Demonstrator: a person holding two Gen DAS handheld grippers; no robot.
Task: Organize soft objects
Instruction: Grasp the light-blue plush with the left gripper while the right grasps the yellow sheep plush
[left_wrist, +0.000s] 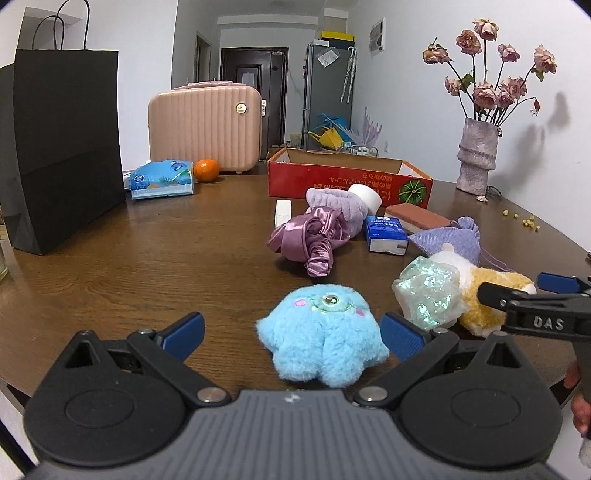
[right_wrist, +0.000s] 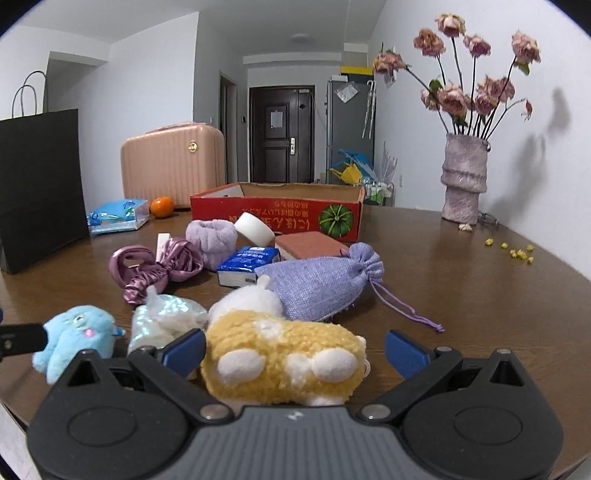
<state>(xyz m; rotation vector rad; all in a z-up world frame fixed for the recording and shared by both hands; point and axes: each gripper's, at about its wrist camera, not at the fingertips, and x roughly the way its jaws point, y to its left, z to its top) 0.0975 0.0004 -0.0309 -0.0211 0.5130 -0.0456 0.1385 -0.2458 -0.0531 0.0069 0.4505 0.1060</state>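
Observation:
A fluffy blue plush lies on the wooden table between the open jaws of my left gripper; it also shows in the right wrist view. A yellow and white plush lies between the open jaws of my right gripper, which shows from the side in the left wrist view. An iridescent pouch sits between the two plushes. A purple satin scrunchie, a lilac headband and a lilac drawstring bag lie beyond.
An open red cardboard box stands mid-table. A black paper bag, a pink case, a tissue pack and an orange stand left. A vase of dried roses stands at the right. A blue tissue packet, a brick-red sponge and a white roll sit among the soft things.

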